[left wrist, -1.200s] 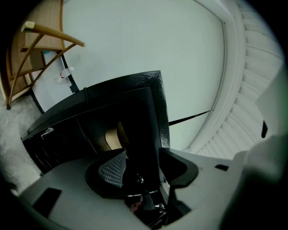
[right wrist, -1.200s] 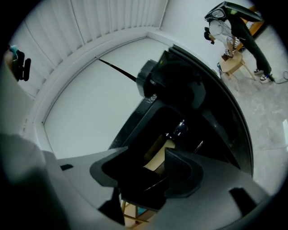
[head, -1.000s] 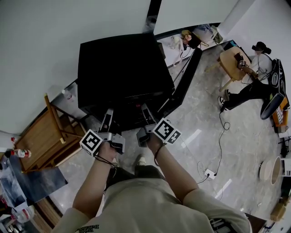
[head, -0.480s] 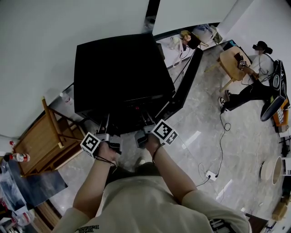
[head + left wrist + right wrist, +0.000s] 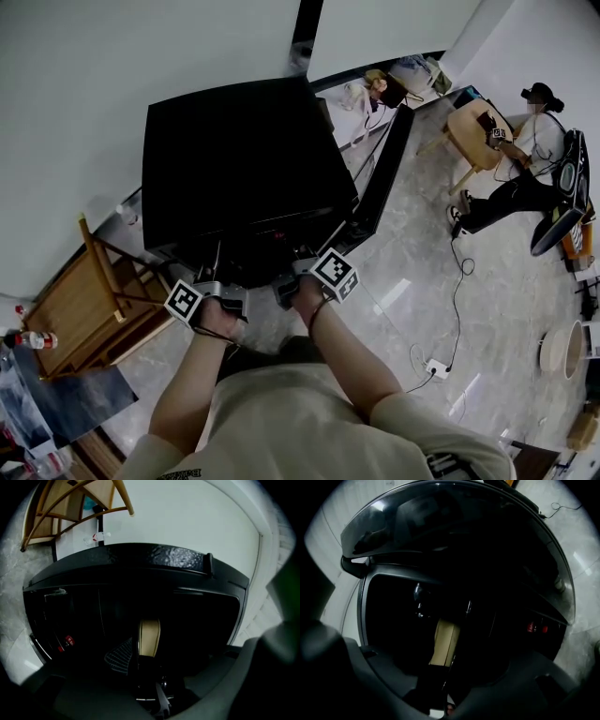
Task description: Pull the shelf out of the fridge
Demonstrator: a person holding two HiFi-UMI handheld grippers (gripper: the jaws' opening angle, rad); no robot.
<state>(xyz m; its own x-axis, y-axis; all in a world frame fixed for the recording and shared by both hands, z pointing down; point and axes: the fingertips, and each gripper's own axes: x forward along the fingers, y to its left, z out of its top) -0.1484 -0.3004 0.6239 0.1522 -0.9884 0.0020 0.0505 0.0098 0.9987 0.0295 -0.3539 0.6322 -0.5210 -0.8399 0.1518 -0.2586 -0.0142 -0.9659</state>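
Both grippers are sitting right at the mouth of the fridge (image 5: 239, 159), tucked under its front edge, with the fridge door (image 5: 380, 178) standing open on the fridge's right side. The left gripper (image 5: 146, 641) is pointing into the dark cavity with its jaws pinched together. Only a sliver of its tan pad (image 5: 150, 632) is showing, and I'm making out nothing clamped between them. It's the same for the right gripper (image 5: 443, 648): jaws drawn closed, a strip of tan pad (image 5: 446, 639) catching the light, and no grasp on anything I can see.

The shelf (image 5: 119, 657) is lying inside the fridge, not out yet. A patch of wire grid low in the cavity, just beside the left gripper's tip, is what I'm taking for it. In the right gripper view the interior is too dark to pick it out.

So I'm reading this as the approach, with the grab not yet made. To do it well:
- Both sets of jaws should be opening before going deeper into the fridge.
- Each should be biting the shelf's front edge, one toward each fridge wall.
- The pull should be straight and level, both sides together, so the shelf isn't skewing and jamming in its rails.
- The right side needs care, because it is working close to the door.
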